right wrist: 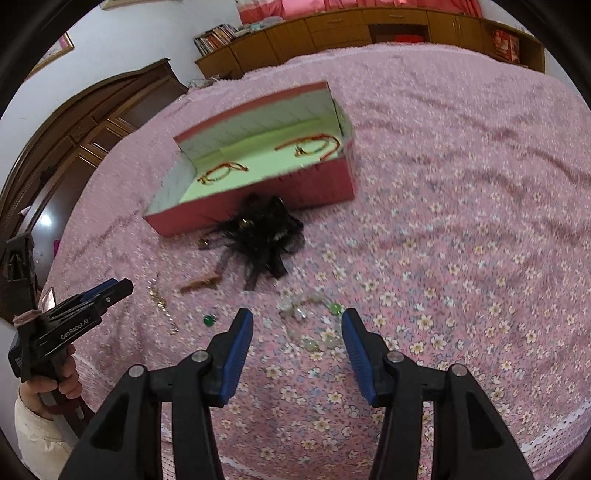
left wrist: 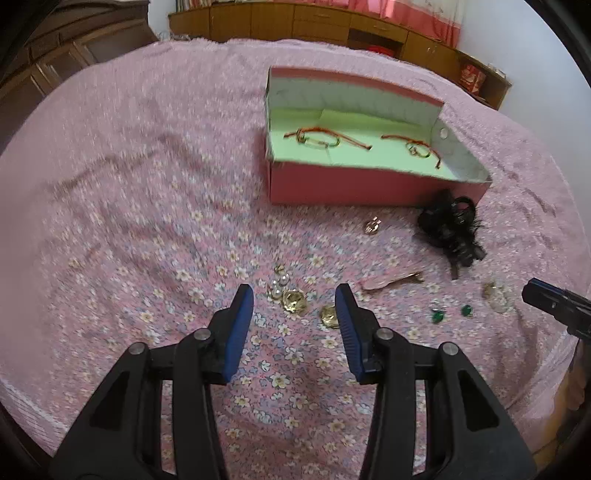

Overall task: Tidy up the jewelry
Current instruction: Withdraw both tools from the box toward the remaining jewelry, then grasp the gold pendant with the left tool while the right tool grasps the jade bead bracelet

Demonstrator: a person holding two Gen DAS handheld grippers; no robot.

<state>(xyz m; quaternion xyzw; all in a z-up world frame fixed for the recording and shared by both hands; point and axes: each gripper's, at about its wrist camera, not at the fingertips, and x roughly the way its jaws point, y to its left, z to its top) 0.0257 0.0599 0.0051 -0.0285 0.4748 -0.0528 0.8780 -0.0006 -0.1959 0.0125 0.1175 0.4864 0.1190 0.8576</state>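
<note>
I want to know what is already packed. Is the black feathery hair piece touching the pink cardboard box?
Cannot tell. In the right wrist view the black feathery hair piece overlaps the front wall of the pink cardboard box, but overlap may be perspective only.

Two wrist fisheyes, both angled down over the bed

The left wrist view looks forward and down along its own blue pads, low over the floral bedspread (left wrist: 129, 206), with the pink box (left wrist: 369, 184) ahead to the right. The right wrist view faces the same way from further right, box (right wrist: 258, 206) ahead to the left. Both share the box, the black hair piece (left wrist: 450, 229) (right wrist: 262, 236) and the wooden cabinets (left wrist: 314, 22) (right wrist: 351, 29) behind; each catches the other gripper at its edge.
</note>
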